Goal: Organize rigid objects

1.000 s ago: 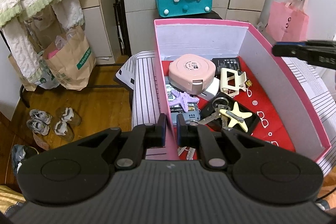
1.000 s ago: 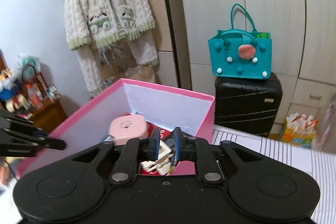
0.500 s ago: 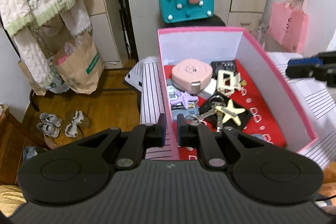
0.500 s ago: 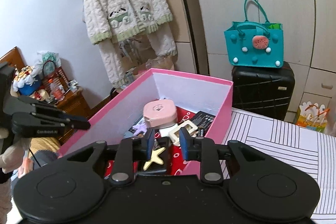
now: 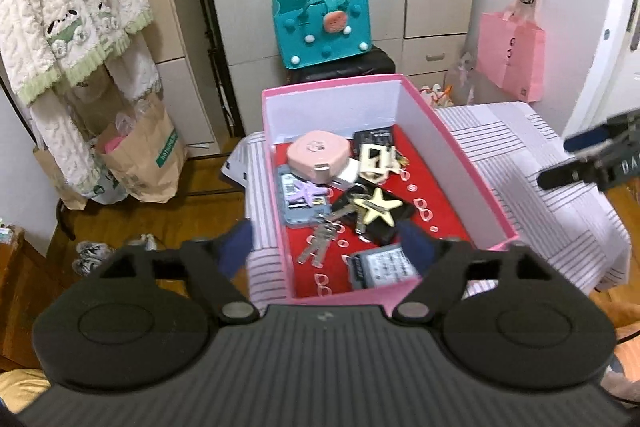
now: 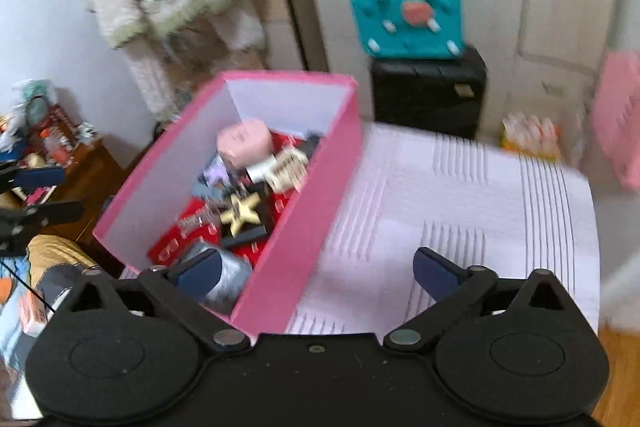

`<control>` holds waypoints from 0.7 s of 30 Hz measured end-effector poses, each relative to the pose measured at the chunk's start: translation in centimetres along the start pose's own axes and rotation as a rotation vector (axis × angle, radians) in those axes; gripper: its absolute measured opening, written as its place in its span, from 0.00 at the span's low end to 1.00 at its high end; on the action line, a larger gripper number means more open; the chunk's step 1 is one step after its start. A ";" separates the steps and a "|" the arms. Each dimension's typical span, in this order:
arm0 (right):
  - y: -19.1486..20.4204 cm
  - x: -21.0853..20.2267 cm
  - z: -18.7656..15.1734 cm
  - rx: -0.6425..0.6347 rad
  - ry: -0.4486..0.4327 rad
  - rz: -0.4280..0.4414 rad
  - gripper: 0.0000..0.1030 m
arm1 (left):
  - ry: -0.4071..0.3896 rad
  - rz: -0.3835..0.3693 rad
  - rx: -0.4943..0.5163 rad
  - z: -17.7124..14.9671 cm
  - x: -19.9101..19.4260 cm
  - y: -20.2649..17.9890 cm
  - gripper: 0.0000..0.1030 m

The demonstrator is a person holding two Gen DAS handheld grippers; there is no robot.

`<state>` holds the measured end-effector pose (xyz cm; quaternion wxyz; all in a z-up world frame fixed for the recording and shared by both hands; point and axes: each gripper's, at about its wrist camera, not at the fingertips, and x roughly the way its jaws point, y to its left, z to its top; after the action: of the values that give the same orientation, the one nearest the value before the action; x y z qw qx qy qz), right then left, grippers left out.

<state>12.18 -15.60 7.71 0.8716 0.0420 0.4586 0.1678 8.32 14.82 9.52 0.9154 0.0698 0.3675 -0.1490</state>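
Note:
A pink box (image 5: 460, 163) with a red floor stands on a striped cloth. It holds a round pink case (image 5: 318, 155), a cream hair clip (image 5: 376, 161), a purple starfish clip (image 5: 308, 191), a cream star clip (image 5: 378, 205) on a black wallet, keys (image 5: 326, 227) and a grey phone-like device (image 5: 384, 267). My left gripper (image 5: 326, 247) is open and empty above the box's near end. My right gripper (image 6: 316, 267) is open and empty over the box's right wall (image 6: 304, 223); this view is blurred.
The striped cloth (image 6: 460, 203) covers the table right of the box. A teal felt bag (image 5: 322, 27) sits on a black suitcase (image 6: 428, 91) behind. A pink paper bag (image 5: 512, 57) hangs at the right. A brown paper bag (image 5: 140, 155) and shoes lie on the wooden floor at left.
Both grippers have opened wide from shut. Both have pulled back and up from the box, so more of the box and cloth shows.

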 end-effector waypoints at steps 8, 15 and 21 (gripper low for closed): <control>-0.8 -4.0 -3.8 -0.029 -0.195 -0.061 1.00 | 0.132 -0.016 -0.098 -1.5 1.4 0.0 0.99; 1.2 -5.8 -5.6 -0.115 -0.298 -0.099 1.00 | 0.053 -0.019 -0.166 -2.3 0.5 -1.0 0.99; 2.2 -6.1 -7.0 -0.073 -0.300 -0.151 1.00 | 0.017 0.058 -0.195 -3.4 1.3 -2.2 0.99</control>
<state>2.73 -16.08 8.99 0.9413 0.0005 0.3189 0.1104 6.27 13.21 6.15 0.9186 -0.0078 0.3858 -0.0851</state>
